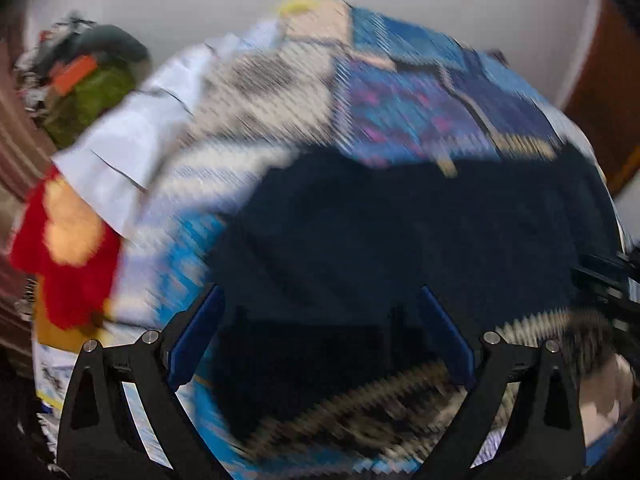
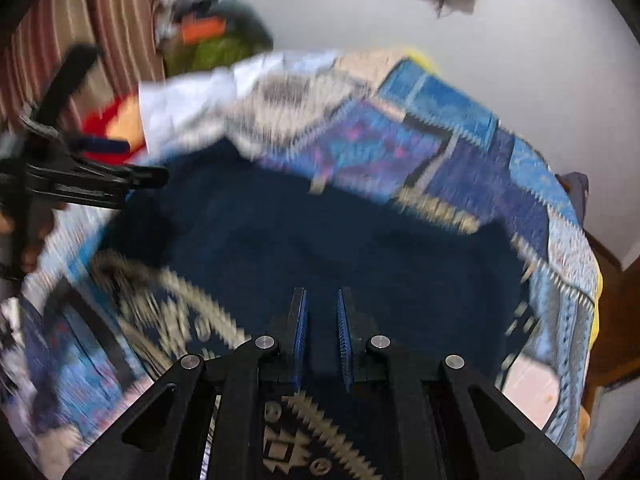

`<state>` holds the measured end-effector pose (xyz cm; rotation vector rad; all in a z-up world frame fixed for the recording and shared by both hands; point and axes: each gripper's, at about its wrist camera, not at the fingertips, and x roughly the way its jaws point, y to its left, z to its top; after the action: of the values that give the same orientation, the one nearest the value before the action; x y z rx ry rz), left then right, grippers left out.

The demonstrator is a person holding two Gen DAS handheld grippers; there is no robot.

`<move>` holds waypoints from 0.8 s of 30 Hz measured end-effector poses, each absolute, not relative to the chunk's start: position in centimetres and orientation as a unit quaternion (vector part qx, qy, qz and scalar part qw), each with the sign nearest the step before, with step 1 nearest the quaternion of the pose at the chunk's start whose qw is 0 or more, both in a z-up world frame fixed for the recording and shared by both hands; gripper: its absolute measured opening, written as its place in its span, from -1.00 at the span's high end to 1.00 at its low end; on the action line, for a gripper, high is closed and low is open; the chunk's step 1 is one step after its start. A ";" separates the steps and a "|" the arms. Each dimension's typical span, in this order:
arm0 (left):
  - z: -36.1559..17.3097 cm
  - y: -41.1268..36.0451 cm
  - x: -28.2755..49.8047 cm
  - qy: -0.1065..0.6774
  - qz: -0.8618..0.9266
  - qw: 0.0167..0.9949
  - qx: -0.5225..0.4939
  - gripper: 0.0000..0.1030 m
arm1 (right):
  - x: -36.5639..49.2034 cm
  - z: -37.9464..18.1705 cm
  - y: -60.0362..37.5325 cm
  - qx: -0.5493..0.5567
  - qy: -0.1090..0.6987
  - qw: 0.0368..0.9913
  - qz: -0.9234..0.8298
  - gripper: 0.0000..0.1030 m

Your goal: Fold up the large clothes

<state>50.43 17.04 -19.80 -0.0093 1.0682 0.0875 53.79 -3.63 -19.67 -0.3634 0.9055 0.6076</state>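
Note:
A large navy garment (image 1: 400,232) with a beige zigzag hem (image 1: 360,412) lies spread on a patchwork bedspread (image 1: 420,100). My left gripper (image 1: 320,292) hovers over the garment with its blue pads far apart and nothing between them. In the right wrist view the same garment (image 2: 320,220) fills the middle. My right gripper (image 2: 321,292) is shut over it, pads nearly together, and only navy cloth shows through the slit. I cannot tell whether cloth is pinched. The left gripper (image 2: 136,160) shows at the left edge, and the right gripper (image 1: 612,280) at the other view's right edge. Both views are blurred.
A white cloth (image 2: 192,100) and a red and orange item (image 1: 68,248) lie at the bed's far left. A heap of green and grey things (image 2: 216,48) stands by a striped curtain (image 2: 100,8). A white wall (image 2: 520,40) lies beyond, and brown wood (image 1: 600,92) stands at the right.

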 end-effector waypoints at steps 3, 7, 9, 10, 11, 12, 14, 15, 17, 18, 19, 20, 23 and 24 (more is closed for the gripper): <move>-22.9 14.7 49.5 0.531 0.031 0.846 0.010 -0.89 | 53.1 -24.0 -3.0 -0.220 0.465 0.822 0.243 0.80; -25.6 13.9 49.1 0.532 0.053 0.845 0.013 -0.99 | 52.1 -25.2 -3.9 -0.236 0.444 0.832 0.235 0.80; -26.0 14.0 49.0 0.530 0.059 0.846 0.011 -1.00 | 51.6 -25.2 -4.0 -0.249 0.436 0.833 0.232 0.80; -26.0 13.9 48.9 0.528 0.061 0.847 0.014 -1.00 | 51.3 -25.2 -4.1 -0.257 0.432 0.834 0.227 0.80; -25.9 13.8 48.7 0.522 0.073 0.849 0.029 -1.00 | 51.1 -25.3 -4.2 -0.264 0.428 0.835 0.223 0.80; -26.0 13.8 48.6 0.519 0.084 0.850 0.040 -1.00 | 50.9 -25.2 -4.4 -0.273 0.423 0.837 0.213 0.80; -26.3 14.5 48.3 0.521 0.095 0.847 0.043 -1.00 | 50.7 -25.0 -4.7 -0.296 0.412 0.841 0.186 0.80; -26.3 15.1 48.1 0.524 0.102 0.845 0.038 -1.00 | 50.5 -25.0 -5.1 -0.301 0.408 0.843 0.179 0.80; -26.4 16.2 47.6 0.525 0.129 0.840 0.046 -1.00 | 50.6 -24.8 -6.0 -0.295 0.412 0.844 0.176 0.80; -26.5 16.9 47.2 0.527 0.140 0.837 0.049 -1.00 | 50.6 -24.7 -6.3 -0.290 0.415 0.844 0.177 0.80; -26.5 17.5 46.8 0.528 0.140 0.836 0.045 -1.00 | 50.7 -24.5 -6.8 -0.286 0.418 0.845 0.172 0.80; -26.4 18.1 46.4 0.526 0.151 0.835 0.050 -1.00 | 50.7 -24.5 -7.2 -0.287 0.418 0.846 0.163 0.80; -26.1 19.8 44.9 0.523 0.157 0.836 0.044 -1.00 | 50.8 -24.2 -8.6 -0.278 0.427 0.846 0.157 0.79; -25.8 20.0 44.6 0.520 0.162 0.837 0.049 -1.00 | 50.8 -24.2 -9.1 -0.272 0.430 0.846 0.157 0.79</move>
<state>44.59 20.04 -25.83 0.1044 1.1006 0.3425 50.80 -9.06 -24.17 -0.5745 0.9079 0.3304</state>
